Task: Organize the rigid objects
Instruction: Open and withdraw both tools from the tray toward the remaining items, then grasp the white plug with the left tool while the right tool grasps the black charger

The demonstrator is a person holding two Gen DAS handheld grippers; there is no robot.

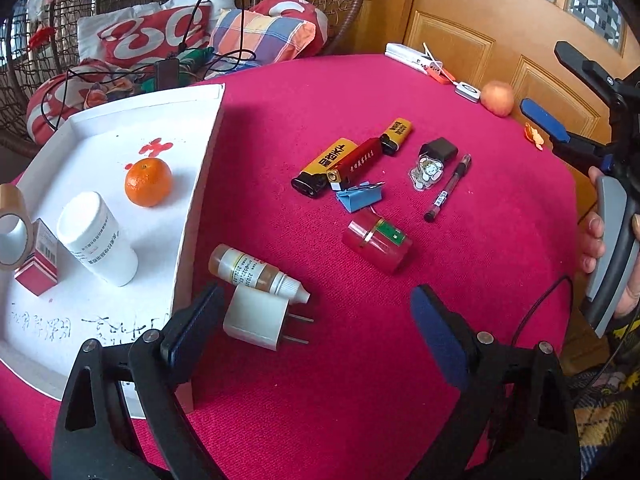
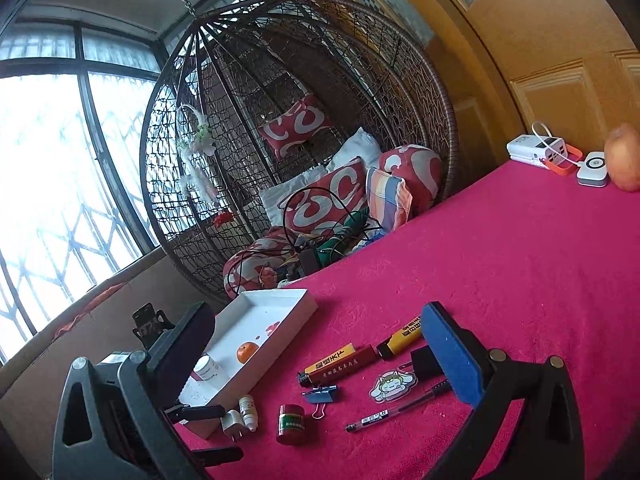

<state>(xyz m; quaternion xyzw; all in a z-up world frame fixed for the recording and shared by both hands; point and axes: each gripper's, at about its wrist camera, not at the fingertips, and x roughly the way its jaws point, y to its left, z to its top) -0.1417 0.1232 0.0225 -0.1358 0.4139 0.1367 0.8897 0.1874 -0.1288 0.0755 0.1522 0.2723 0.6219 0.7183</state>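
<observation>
We are holding the left gripper [image 1: 316, 332] wide open with nothing in it, just above the plug [image 1: 256, 320]. The dropper bottle [image 1: 256, 272] is touching the plug, so we might knock it rolling. The tray [image 1: 200, 184] wall is close on one side. The right gripper [image 2: 316, 360] is open and empty too. The cloth [image 1: 460, 100] past the pen [image 1: 448, 188] is giving us room.

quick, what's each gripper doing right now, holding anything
left gripper: open, empty, just above the white charger plug.
right gripper: open, holding nothing.
</observation>
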